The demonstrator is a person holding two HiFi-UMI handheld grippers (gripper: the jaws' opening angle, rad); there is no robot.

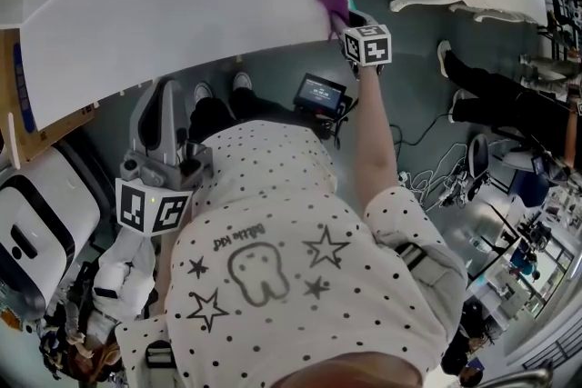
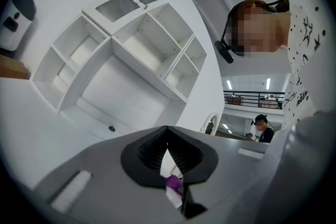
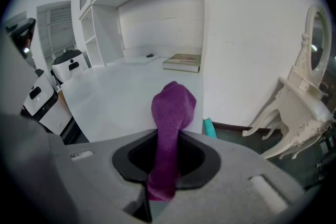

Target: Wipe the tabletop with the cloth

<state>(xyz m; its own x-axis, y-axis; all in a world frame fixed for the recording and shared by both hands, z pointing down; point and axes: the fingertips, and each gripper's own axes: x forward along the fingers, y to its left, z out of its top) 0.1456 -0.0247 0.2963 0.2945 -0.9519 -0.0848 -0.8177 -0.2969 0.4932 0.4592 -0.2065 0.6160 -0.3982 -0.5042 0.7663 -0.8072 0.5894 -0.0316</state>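
R gripper (image 3: 167, 140) clamps fuzzy purple cloth (image 3: 174, 106), bunched, at smooth white tabletop (image 3: 118, 98) edge; L gripper (image 2: 168, 140) jaws together.

No word or number is showing clearly enough to be read. In the head view, a short line of script is running across the person's dotted shirt (image 1: 273, 223) at lower centre, too blurred to make out. The small screen (image 1: 319, 92) at upper centre is showing illegible marks. The cubes on the left gripper (image 1: 169, 104) and right gripper (image 1: 344, 21) are carrying only square black-and-white patterns.
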